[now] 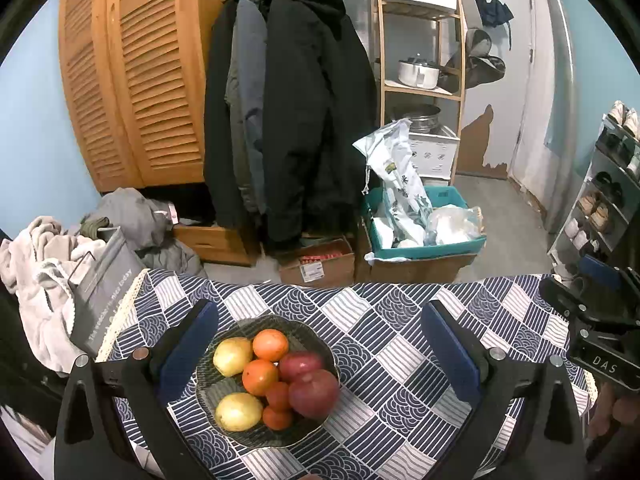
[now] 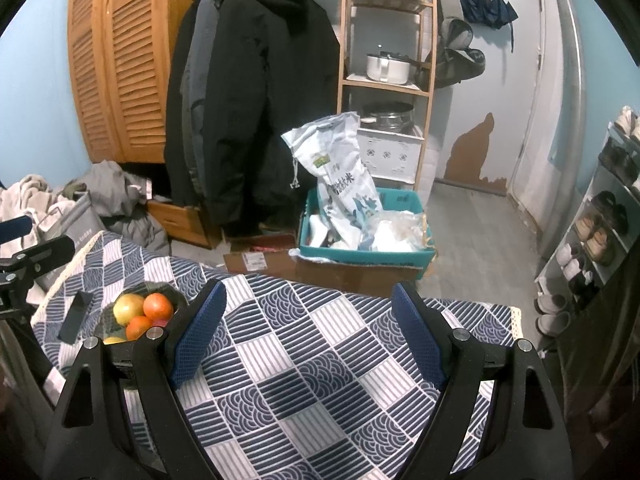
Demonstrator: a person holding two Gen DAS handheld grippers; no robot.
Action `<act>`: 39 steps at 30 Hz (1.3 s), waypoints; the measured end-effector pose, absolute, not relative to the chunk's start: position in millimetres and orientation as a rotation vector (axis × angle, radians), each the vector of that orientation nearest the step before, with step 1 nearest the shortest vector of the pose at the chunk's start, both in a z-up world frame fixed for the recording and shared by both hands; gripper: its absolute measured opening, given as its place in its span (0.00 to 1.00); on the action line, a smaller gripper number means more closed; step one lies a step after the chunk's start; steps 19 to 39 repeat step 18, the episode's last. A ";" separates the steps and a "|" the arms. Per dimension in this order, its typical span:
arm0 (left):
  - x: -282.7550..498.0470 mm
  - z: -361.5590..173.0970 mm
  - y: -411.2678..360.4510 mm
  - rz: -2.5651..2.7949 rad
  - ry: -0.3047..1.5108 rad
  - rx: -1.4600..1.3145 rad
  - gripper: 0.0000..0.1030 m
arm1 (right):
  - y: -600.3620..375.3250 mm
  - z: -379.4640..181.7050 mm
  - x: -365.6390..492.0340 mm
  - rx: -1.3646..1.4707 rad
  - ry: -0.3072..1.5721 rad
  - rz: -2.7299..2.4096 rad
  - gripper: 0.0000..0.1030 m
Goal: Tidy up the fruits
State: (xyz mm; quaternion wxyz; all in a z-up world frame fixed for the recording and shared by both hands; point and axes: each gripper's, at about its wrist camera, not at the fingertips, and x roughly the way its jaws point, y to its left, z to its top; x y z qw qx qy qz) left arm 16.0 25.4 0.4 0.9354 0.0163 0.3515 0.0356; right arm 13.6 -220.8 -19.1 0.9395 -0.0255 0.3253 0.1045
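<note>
A dark patterned plate [image 1: 308, 336] sits on the blue-and-white patterned tablecloth [image 1: 400, 340]. It holds several fruits: two yellow ones [image 1: 232, 357], several oranges [image 1: 270, 345] and two dark red ones [image 1: 314, 393]. My left gripper [image 1: 320, 344] hovers over the table with its blue pads wide apart and nothing between them; the plate lies just inside its left finger. In the right wrist view the plate [image 2: 176, 296] and fruit [image 2: 158, 306] sit left of my right gripper [image 2: 308, 332], which is open over bare cloth. That gripper's black body [image 1: 596, 320] shows at the right edge of the left wrist view.
A dark flat object [image 2: 76, 316] lies on the cloth left of the plate. A grey bag [image 1: 100, 300] and heaped clothes stand beyond the table's left edge. Past the far edge are cardboard boxes, a teal crate [image 1: 424, 236], hanging coats and a shoe rack [image 1: 608, 200].
</note>
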 end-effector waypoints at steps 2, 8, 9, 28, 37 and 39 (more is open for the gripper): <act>15.6 0.1 26.2 0.077 0.724 0.033 0.99 | -219.4 -19.7 14.6 -0.052 0.667 0.213 0.81; 14.3 0.0 26.4 0.074 0.718 0.035 0.99 | -219.0 -19.7 14.4 -0.054 0.666 0.214 0.81; 13.6 0.2 27.1 0.072 0.715 0.032 0.99 | -219.0 -19.6 14.3 -0.055 0.666 0.213 0.81; 13.5 -0.3 27.7 0.064 0.719 0.011 0.99 | -217.3 -22.7 16.1 -0.057 0.666 0.212 0.81; 13.5 -0.3 27.7 0.064 0.719 0.011 0.99 | -217.3 -22.7 16.1 -0.057 0.666 0.212 0.81; 13.5 -0.3 27.7 0.064 0.719 0.011 0.99 | -217.3 -22.7 16.1 -0.057 0.666 0.212 0.81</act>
